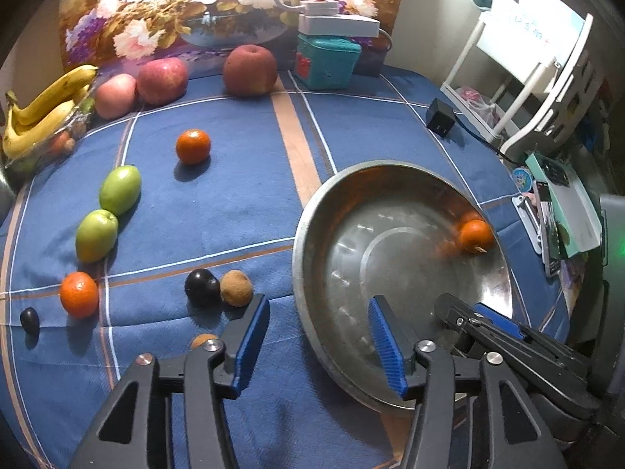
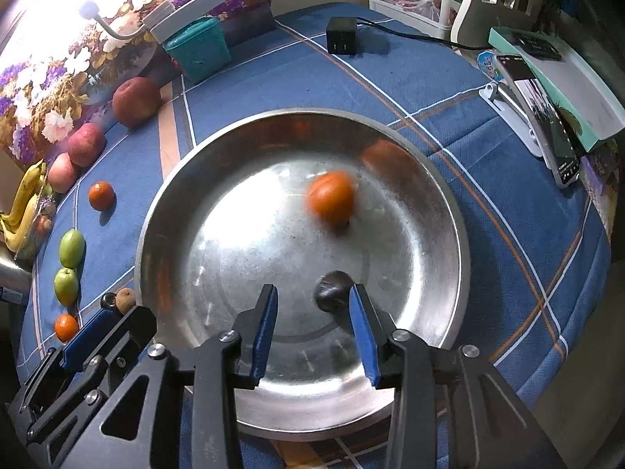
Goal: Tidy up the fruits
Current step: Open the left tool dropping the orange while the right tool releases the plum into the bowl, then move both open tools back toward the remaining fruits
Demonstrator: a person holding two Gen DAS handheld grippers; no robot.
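Note:
A steel bowl (image 2: 437, 203) sits on the blue cloth. A blurred orange (image 2: 331, 200) is inside it, also seen in the left wrist view (image 1: 474, 236), with a blurred dark fruit (image 2: 332, 291) near my right gripper's fingertips. My right gripper (image 2: 313, 308) is open and empty over the bowl. My left gripper (image 1: 318, 322) is open and empty above the bowl's (image 1: 312, 211) left rim. On the cloth lie oranges (image 1: 193, 146) (image 1: 79, 294), two green fruits (image 1: 120, 190) (image 1: 96, 235), a dark plum (image 1: 202, 286), a kiwi (image 1: 236, 287), apples (image 1: 162, 80) and bananas (image 1: 43, 105).
A teal box (image 1: 326, 62) with white lids and a flower painting (image 1: 218, 4) stand at the back. A black charger (image 1: 440, 118) with cable, a phone (image 2: 547, 125) and a book (image 2: 566, 90) lie at the right. A white chair (image 1: 527, 78) stands beyond the table.

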